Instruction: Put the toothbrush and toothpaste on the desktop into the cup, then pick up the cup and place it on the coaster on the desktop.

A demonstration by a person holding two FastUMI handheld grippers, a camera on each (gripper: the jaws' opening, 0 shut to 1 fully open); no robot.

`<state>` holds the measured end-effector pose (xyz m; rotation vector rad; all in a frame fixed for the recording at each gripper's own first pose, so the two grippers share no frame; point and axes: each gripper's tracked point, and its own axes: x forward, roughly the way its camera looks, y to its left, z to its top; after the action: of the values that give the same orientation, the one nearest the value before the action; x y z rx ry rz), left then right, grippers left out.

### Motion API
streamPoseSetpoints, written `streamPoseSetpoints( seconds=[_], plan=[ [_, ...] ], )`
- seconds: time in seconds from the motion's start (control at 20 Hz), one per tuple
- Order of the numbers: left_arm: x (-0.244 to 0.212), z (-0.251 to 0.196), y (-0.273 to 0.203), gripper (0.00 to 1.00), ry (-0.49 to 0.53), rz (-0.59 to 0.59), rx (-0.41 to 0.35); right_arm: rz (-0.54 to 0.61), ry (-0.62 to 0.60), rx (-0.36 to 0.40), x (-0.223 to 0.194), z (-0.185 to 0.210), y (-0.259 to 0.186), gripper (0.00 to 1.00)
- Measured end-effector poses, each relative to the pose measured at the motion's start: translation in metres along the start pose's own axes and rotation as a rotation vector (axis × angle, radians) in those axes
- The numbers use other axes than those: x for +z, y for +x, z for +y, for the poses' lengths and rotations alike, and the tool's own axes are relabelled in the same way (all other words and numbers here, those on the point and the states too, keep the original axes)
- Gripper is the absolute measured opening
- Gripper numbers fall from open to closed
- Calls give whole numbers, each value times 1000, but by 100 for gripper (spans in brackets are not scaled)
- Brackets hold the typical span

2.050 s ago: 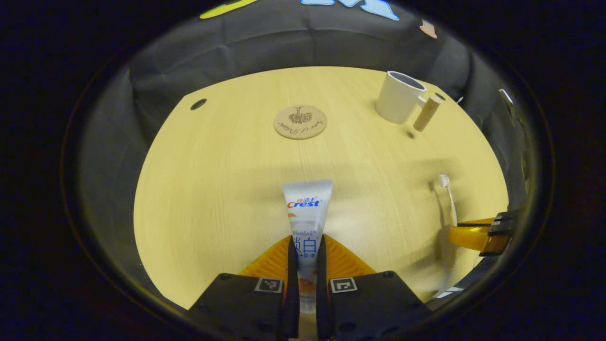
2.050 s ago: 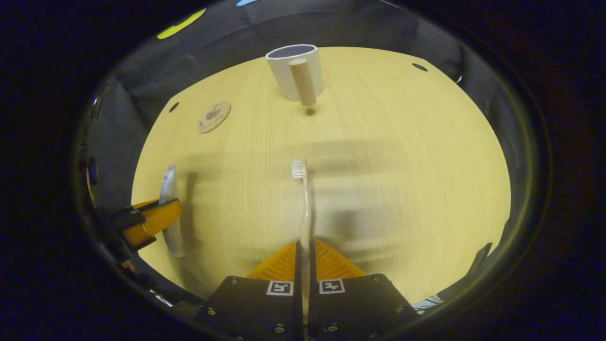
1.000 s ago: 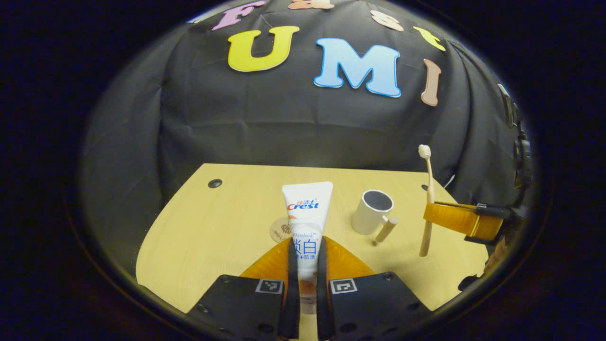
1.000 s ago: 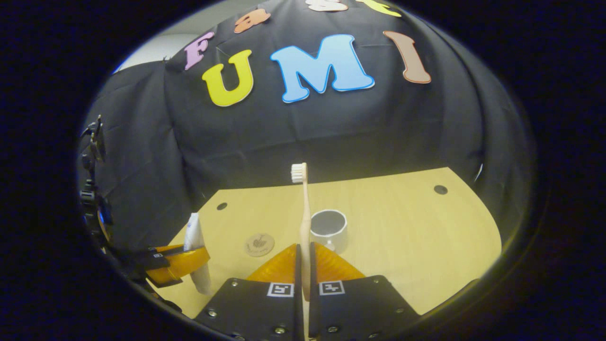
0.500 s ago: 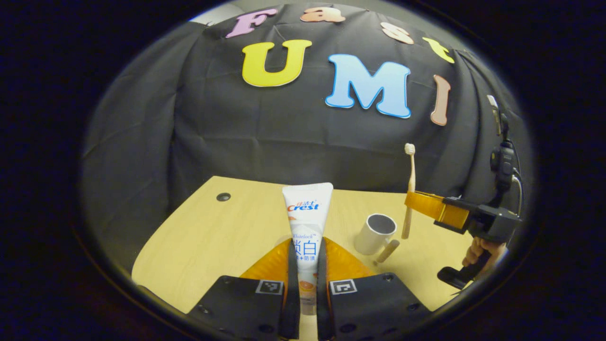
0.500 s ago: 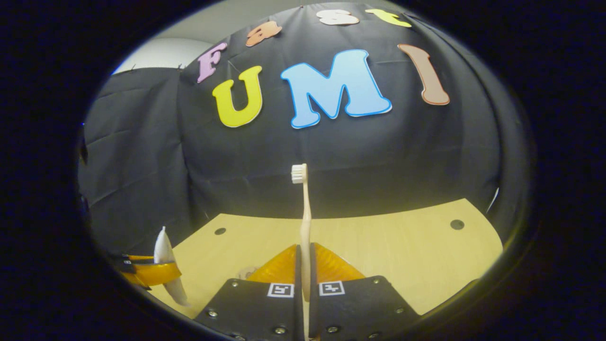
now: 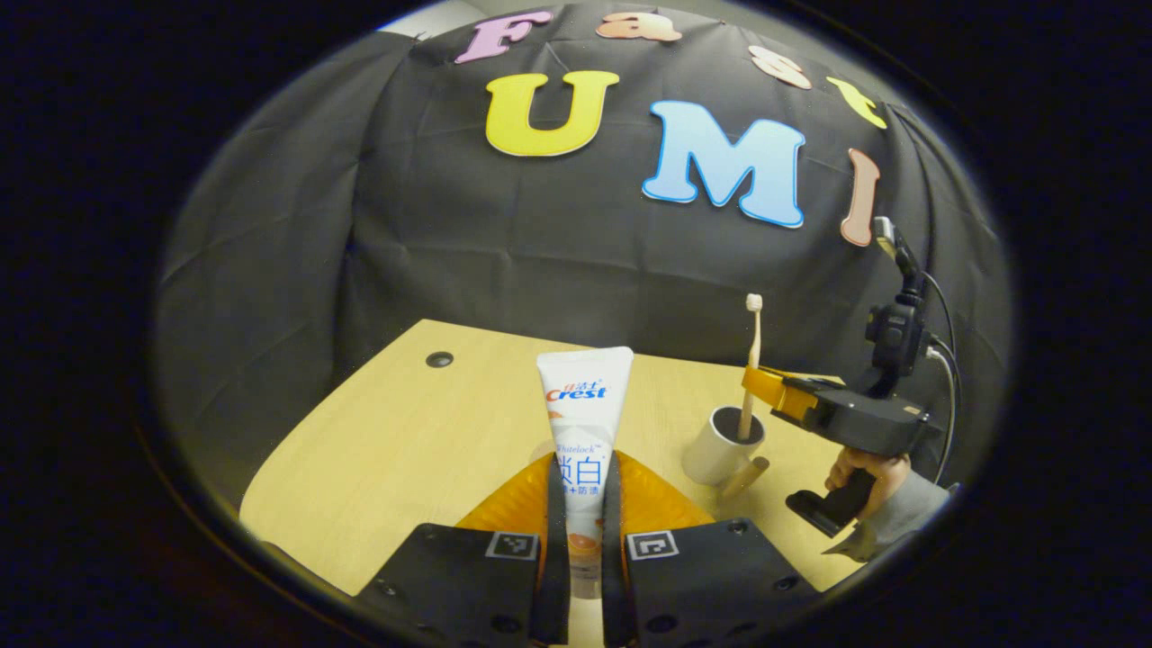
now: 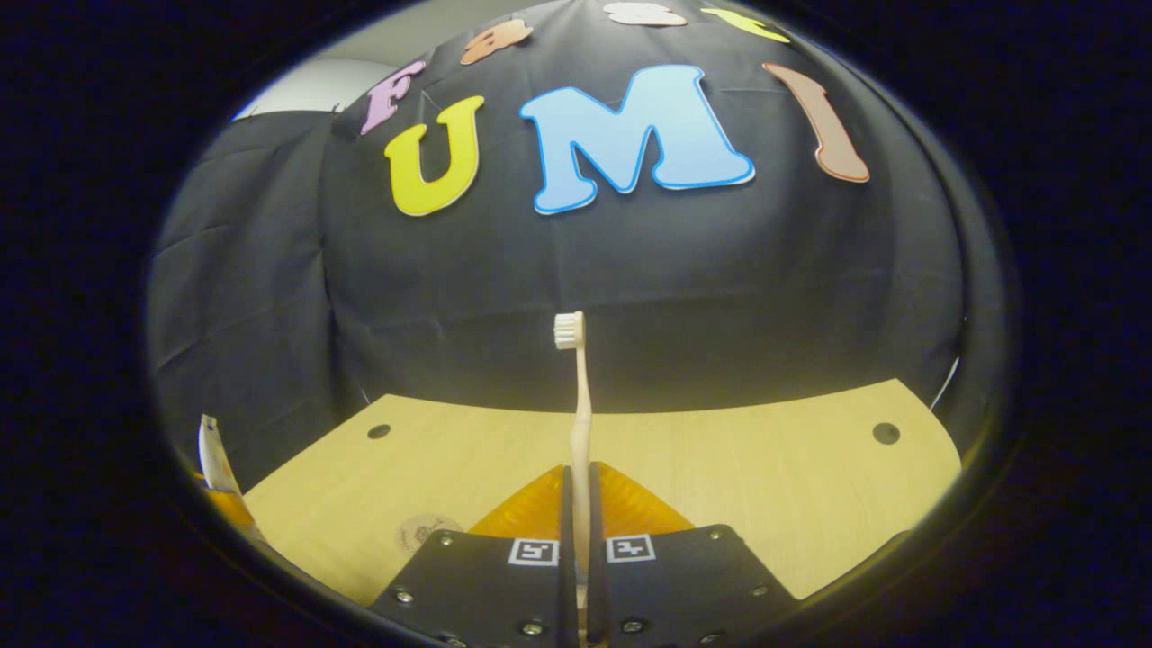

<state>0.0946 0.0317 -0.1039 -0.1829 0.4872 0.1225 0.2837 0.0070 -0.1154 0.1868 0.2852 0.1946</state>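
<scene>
Standing upright with its lower end inside the cup (image 7: 722, 447), bristles up: toothbrush (image 7: 751, 360), being pinched by the right gripper (image 7: 763, 382). Being clamped upright in the left gripper (image 7: 576, 504), raised over the tabletop (image 7: 405, 450): toothpaste (image 7: 583, 423). Lying on the tabletop, partly hidden behind the right gripper's body in the right gripper view: coaster (image 8: 421, 528). Gripping the right gripper's handle: a hand (image 7: 868, 468).

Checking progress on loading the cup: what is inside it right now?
The toothbrush's lower end dips into the cup, held by the right gripper. The cup's bottom is hidden.
</scene>
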Motion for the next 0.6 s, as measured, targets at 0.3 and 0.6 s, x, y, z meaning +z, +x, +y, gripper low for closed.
streamPoseSetpoints(
  seconds=[0.3, 0.6],
  plan=[
    [-3, -2, 10, 22, 2, 24, -2, 81, -60, -9, -27, -4, 4, 5],
    [-10, -13, 17, 22, 24, 47, -28, 124, -78, -16, -40, -7, -4, 12]
  ],
)
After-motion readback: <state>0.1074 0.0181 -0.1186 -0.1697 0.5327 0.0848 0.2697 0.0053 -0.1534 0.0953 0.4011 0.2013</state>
